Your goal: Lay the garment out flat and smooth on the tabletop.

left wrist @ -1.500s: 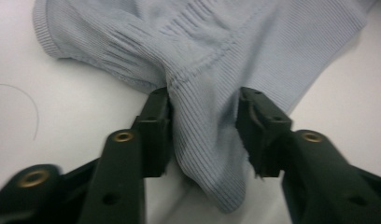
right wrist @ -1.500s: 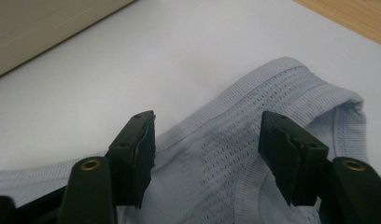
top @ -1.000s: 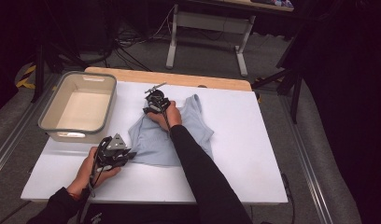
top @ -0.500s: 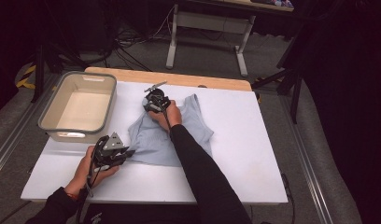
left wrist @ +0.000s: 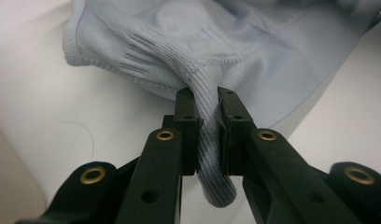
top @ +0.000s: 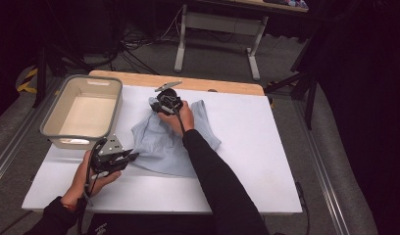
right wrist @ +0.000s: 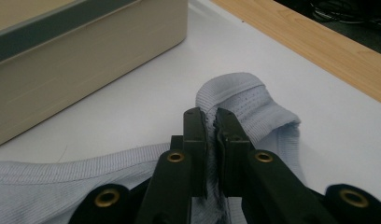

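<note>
A light blue ribbed garment (top: 159, 144) lies crumpled on the white table (top: 247, 147). My left gripper (top: 132, 157) is at its near left edge. In the left gripper view that gripper (left wrist: 206, 95) is shut on a bunched fold of the garment's ribbed hem (left wrist: 207, 140), which hangs down between the jaws. My right gripper (top: 156, 104) is at the garment's far corner. Its jaws (right wrist: 208, 114) have just been closing and now pinch the ribbed band (right wrist: 254, 100) there.
A beige bin (top: 56, 115) stands empty at the table's left, close to both grippers; its wall (right wrist: 86, 56) is near the right gripper. A wooden strip (top: 139, 78) runs along the far edge. Bare white table lies to the right of the garment.
Both grippers have risen slightly with the cloth in them, and the garment's left side is lifted and more bunched between them.
</note>
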Available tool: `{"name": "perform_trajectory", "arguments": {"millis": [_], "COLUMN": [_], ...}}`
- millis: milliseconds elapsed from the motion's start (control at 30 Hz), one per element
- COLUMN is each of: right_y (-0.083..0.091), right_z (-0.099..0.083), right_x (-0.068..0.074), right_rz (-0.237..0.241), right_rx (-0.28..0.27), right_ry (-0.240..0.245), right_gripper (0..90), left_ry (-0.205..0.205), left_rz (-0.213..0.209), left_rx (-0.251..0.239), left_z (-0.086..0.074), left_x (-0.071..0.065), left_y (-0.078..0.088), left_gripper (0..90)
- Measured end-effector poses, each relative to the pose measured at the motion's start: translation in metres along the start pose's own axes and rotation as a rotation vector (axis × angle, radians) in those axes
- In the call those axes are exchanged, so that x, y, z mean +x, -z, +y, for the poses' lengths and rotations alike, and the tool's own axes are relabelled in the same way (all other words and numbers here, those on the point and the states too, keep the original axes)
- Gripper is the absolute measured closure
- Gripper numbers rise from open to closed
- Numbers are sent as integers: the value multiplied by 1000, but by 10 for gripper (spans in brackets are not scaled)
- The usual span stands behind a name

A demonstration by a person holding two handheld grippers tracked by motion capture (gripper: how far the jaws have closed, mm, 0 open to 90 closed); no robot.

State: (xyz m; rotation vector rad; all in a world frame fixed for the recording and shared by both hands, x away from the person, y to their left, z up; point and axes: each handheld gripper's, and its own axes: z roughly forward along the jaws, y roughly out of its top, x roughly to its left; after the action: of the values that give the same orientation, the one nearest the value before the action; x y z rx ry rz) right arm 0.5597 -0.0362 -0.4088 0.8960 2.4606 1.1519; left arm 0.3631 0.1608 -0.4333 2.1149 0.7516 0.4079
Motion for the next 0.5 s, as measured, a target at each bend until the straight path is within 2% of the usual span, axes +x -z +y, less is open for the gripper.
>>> {"name": "perform_trajectory", "arguments": {"millis": [133,267,367,500], "right_y": [11,22,29,42], "right_z": [-4,-7,-10,-13], "right_x": [-6,-10,-15,-23], "right_rz": [31,40,48,52], "right_rx": [-38,-65,-87,-123], "right_ry": [-8,-9,-16,-30], "right_gripper": [840,839,838,836], "left_ry": [-35,-75,-89,-103], "left_rz": [-22,-33,-49,-79], "left_rx": [-23,-54,-55,-89], "left_z": [10,20,26,35], "left_x": [-12,-22,-25,-29], "left_y": [-5,-11,-16,-20], "left_gripper": [806,806,806,805]}}
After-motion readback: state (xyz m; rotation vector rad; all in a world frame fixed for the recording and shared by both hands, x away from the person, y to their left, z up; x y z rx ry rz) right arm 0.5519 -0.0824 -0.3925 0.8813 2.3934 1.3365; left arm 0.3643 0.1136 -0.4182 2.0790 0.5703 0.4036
